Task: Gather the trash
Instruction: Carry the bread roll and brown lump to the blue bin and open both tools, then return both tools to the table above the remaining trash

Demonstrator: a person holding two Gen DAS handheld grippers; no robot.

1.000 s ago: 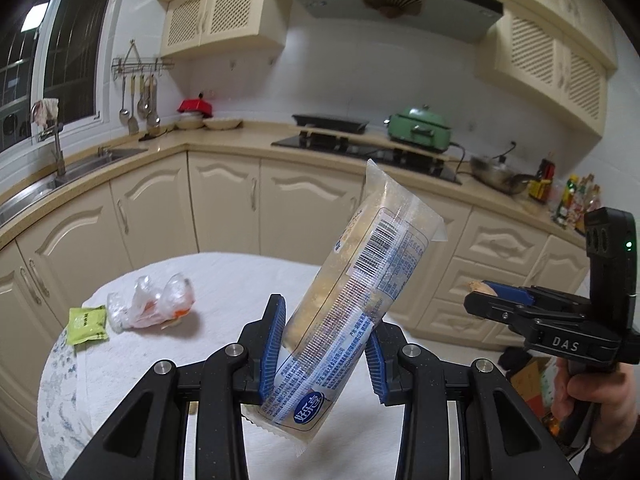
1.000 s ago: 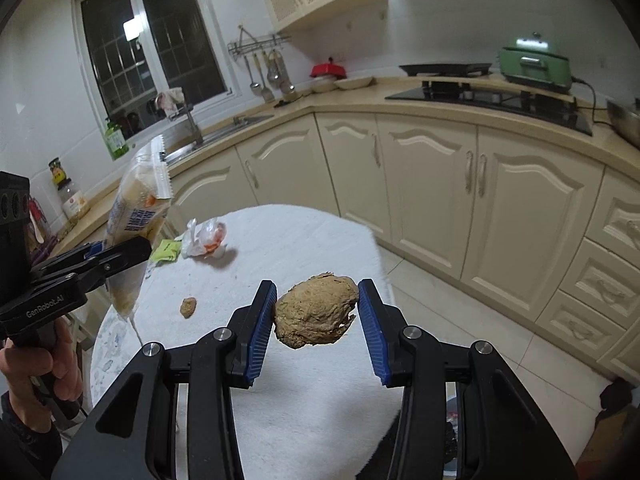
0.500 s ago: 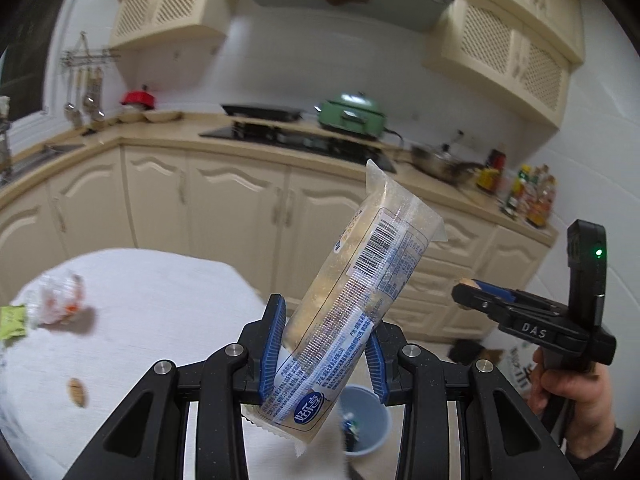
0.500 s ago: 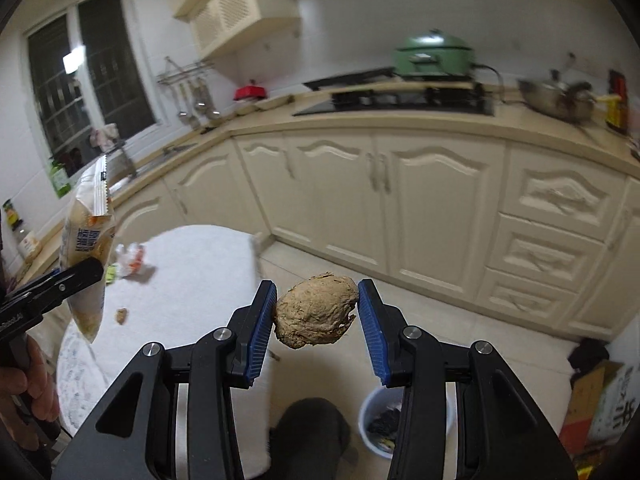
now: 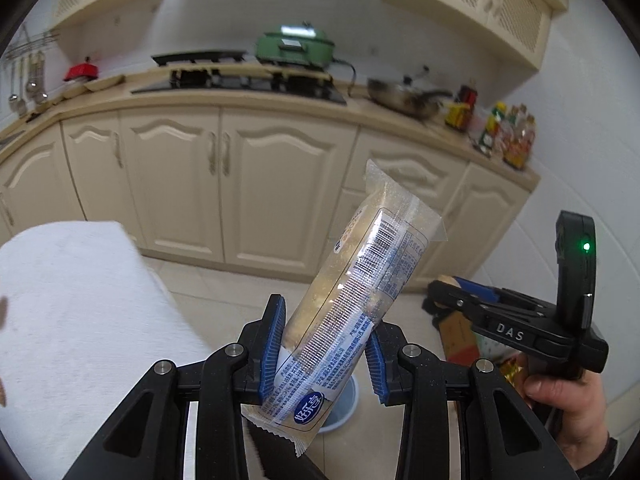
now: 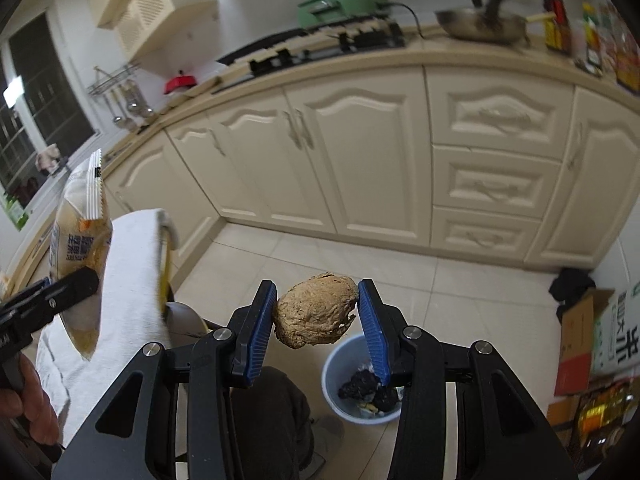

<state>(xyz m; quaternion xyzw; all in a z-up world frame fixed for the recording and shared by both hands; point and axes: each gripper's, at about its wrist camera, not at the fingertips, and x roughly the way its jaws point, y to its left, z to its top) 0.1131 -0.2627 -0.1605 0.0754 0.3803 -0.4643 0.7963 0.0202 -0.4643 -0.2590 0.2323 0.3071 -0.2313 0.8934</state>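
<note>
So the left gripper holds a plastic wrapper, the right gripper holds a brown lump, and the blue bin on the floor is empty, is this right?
Not quite. The blue bin is not empty: the right wrist view shows dark rubbish already lying in it. The rest holds: the left gripper is shut on the plastic wrapper and the right gripper on the brown lump.

**A home kitchen**

I stand in a home kitchen: cream cabinets [image 6: 352, 160] run under a curved countertop [image 5: 248, 98] bearing a gas hob [image 5: 240, 80], a green electric cooker [image 5: 296, 46], a wok [image 5: 404, 96] and sauce bottles [image 5: 504, 132]. Ladles [image 6: 128, 108] hang on the tiled wall.
</note>
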